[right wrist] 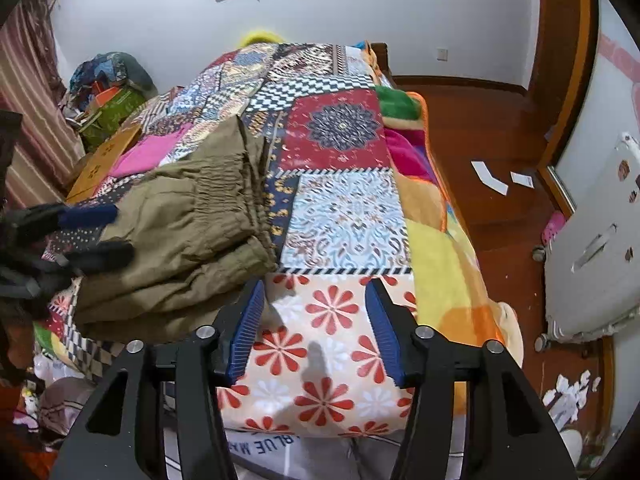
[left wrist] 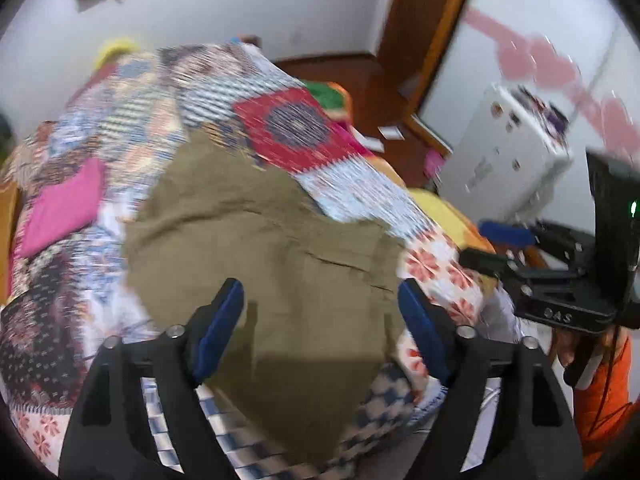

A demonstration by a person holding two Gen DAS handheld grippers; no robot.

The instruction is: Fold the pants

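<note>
Olive-green pants (left wrist: 256,248) lie folded on a patchwork quilt (left wrist: 296,124) on the bed. In the right wrist view the pants (right wrist: 192,236) sit left of centre, elastic waistband toward the right. My left gripper (left wrist: 320,292) is open and empty, hovering just above the pants near the bed's foot; it also shows at the left edge of the right wrist view (right wrist: 100,236). My right gripper (right wrist: 316,292) is open and empty over the flower-patterned patch, just right of the pants. It shows at the right in the left wrist view (left wrist: 496,244).
A pink cloth (left wrist: 64,204) lies on the quilt beyond the pants. A white suitcase (right wrist: 592,248) stands on the wooden floor right of the bed. Cardboard boxes (right wrist: 104,156) and piled clutter sit left of the bed. Fleece blankets (right wrist: 440,248) hang off the bed's right side.
</note>
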